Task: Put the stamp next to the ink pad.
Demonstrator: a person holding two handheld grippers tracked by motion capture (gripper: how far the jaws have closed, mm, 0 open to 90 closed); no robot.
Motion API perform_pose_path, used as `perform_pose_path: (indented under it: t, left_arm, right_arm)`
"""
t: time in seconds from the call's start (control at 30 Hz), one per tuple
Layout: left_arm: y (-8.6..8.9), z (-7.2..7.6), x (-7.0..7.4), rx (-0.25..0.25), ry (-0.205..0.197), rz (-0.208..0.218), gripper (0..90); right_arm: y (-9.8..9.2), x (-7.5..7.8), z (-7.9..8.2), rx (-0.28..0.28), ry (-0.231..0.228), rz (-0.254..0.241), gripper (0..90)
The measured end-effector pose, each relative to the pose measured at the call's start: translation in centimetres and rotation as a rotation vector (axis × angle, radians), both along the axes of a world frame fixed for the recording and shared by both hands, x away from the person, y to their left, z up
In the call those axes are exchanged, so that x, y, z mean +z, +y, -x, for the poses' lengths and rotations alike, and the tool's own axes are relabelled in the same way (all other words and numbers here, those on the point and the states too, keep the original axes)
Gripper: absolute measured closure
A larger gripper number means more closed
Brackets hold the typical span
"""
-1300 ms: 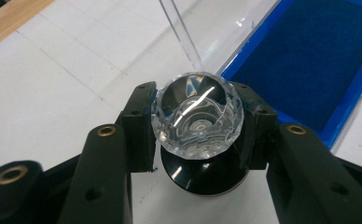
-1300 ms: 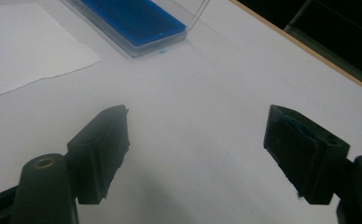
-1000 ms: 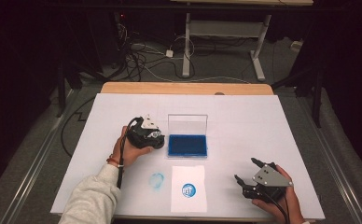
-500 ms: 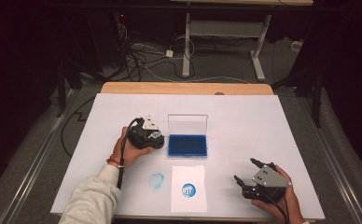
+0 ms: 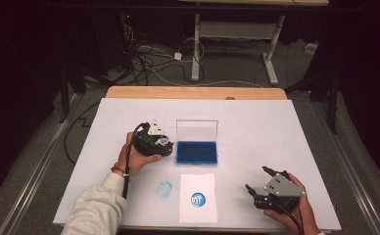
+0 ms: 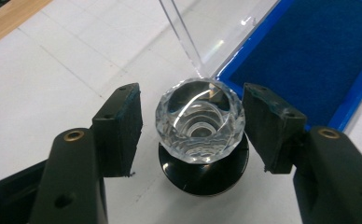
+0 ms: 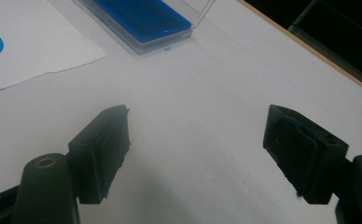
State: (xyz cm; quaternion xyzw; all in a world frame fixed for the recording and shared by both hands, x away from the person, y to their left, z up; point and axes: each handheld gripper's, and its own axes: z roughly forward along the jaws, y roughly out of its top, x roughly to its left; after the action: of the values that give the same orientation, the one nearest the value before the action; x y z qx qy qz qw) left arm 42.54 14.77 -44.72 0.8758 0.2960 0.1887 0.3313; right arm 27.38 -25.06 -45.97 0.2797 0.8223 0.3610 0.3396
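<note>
The stamp (image 6: 200, 126) has a clear, faceted crystal handle on a black round base. The ink pad (image 5: 196, 152) is deep blue in a brighter blue tray, with a transparent lid (image 5: 197, 130). The paper sheet (image 5: 198, 197) is white and bears a round blue print (image 5: 197, 199). A fainter, smudged blue print (image 5: 164, 189) marks the white table cover (image 5: 256, 127). Both grippers' jaws are black.

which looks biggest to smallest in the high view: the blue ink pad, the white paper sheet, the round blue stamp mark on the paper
1. white paper sheet, largest.
2. blue ink pad, a little smaller, though it lies farther from the camera, so the gap is unsure.
3. round blue stamp mark, clearly smallest.
</note>
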Motion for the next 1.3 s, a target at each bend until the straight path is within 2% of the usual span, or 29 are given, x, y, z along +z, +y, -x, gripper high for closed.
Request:
perform_pose_path:
  t: [0.13, 0.2, 0.3, 0.6, 0.93, 1.3]
  left_arm:
    - [0.1, 0.0, 0.1, 0.001, -0.002, 0.02, 34.2]
    - [0.1, 0.0, 0.1, 0.018, -0.005, 0.018, 28.1]
    - [0.1, 0.1, 0.1, 0.027, -0.008, 0.042, 22.4]
    - [0.1, 0.3, 0.4, 0.021, -0.029, 0.078, 16.1]
    - [0.1, 0.8, 1.1, 0.002, -0.07, 0.102, 15.9]
    - [0.0, 1.8, 2.0, -0.008, -0.122, 0.093, 15.9]
  right_arm:
    - [0.0, 0.0, 0.0, -0.001, 0.003, 0.004, 22.9]
    - [0.1, -0.1, 0.0, 0.001, 0.003, 0.008, 22.9]
    - [0.1, 0.0, 0.1, -0.001, 0.004, 0.01, 22.9]
    - [0.1, -0.1, 0.0, 0.0, 0.006, 0.011, 22.9]
    - [0.1, 0.0, 0.0, 0.001, 0.003, 0.011, 22.8]
    - [0.1, 0.1, 0.1, 0.001, 0.0, 0.003, 22.8]
